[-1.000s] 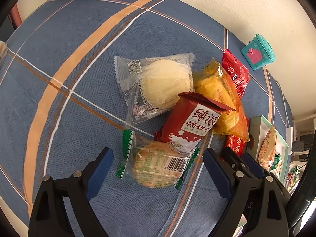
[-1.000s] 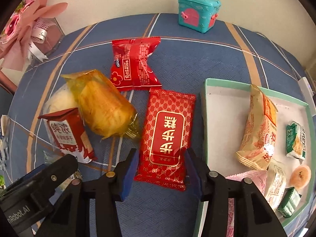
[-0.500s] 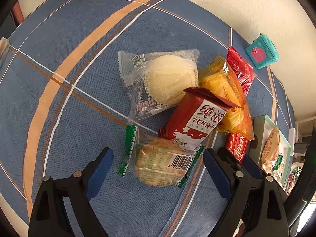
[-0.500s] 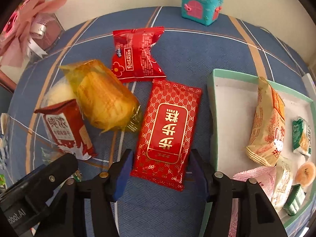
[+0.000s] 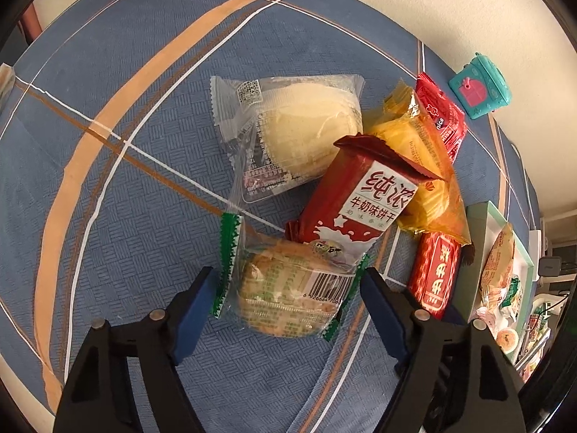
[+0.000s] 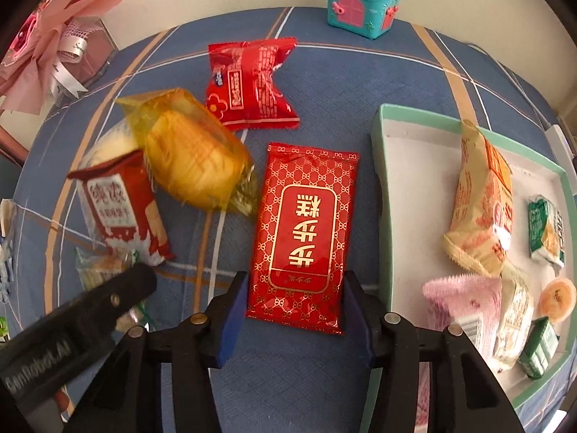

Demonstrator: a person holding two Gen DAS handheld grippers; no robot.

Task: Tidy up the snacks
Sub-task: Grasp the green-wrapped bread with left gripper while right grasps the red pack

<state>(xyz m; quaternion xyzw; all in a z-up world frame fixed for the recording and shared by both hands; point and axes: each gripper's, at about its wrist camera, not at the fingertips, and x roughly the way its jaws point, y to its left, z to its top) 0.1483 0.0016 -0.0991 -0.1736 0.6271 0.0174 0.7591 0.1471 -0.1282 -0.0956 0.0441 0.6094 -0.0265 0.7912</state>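
My left gripper point(image 5: 288, 292) is open, its blue pads on either side of a clear green-edged cake packet point(image 5: 288, 296) on the blue cloth. A red milk-biscuit pack point(image 5: 360, 202) leans on that packet. Behind lie a clear bun packet point(image 5: 292, 133), a yellow cake packet point(image 5: 422, 158) and a small red snack bag point(image 5: 441, 119). My right gripper point(image 6: 295, 310) is open around the near end of a flat red packet with gold print point(image 6: 306, 231). The green-rimmed white tray point(image 6: 382, 166) to its right holds several snacks.
A teal toy house point(image 6: 364, 3) stands at the far table edge by the wall. A pink ribbon gift box point(image 6: 54, 47) sits far left. The left gripper's body point(image 6: 72, 324) shows low left in the right wrist view.
Both grippers have moved forward and down. The left pads now flank the green-edged packet. The right pads now flank the red packet's near end.
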